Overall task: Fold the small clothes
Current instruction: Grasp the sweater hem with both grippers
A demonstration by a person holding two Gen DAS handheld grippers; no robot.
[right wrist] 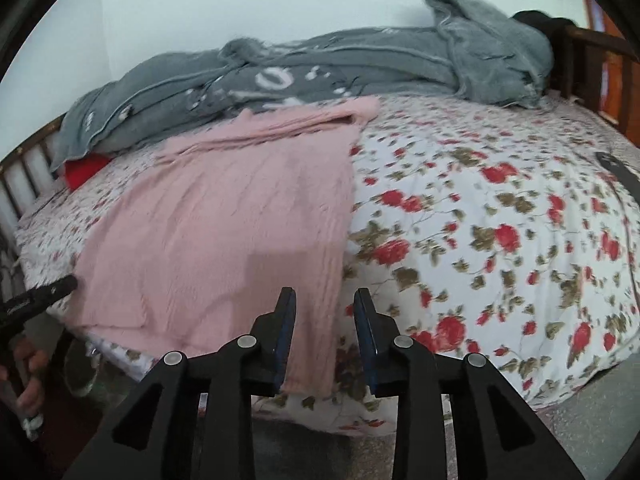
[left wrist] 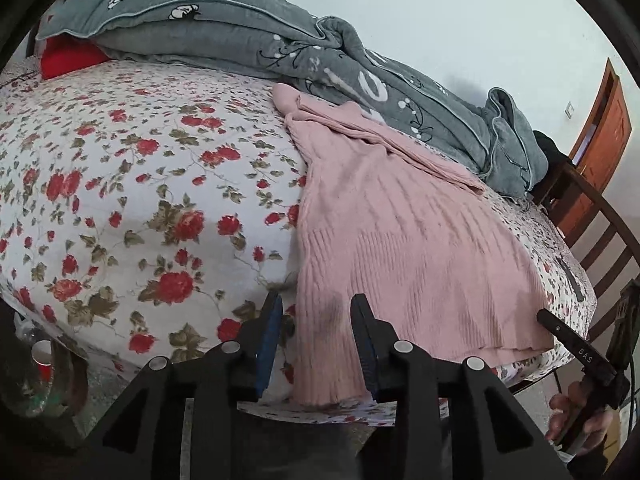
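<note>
Floral bedding fills both views: a white sheet (left wrist: 120, 200) printed with red roses and olive leaves covers the bed that both grippers face. Nearest the left gripper (left wrist: 316, 304), its blue-padded jaws stand apart with nothing between them, and the lower left hem corner of the pink knit sweater (left wrist: 400, 240) lies just ahead of the gap, draping over the mattress edge. Off to the right of those jaws, the other tool's black finger shows white lettering that seems to read "DAS", though the letters are too small to be sure. In the right wrist view the right gripper (right wrist: 325, 300) is likewise spread wide and empty, with the sweater's (right wrist: 224, 224) lower right corner hanging down just ahead of the left jaw and bare floral sheet (right wrist: 500, 240) ahead of the right jaw. Left of these jaws, the left tool's finger carries a printed word that is too blurred to read. Beyond the jaws the sweater lies flat, ribbed, with a sleeve folded across its upper part. Farther still, a rumpled grey blanket (left wrist: 240, 28) with white flower motifs and large white characters, not legible, runs along the pale wall. A red cushion (left wrist: 68, 58) peeks from under its far left end, and a brown wooden door (left wrist: 600, 136) stands far to the right.
</note>
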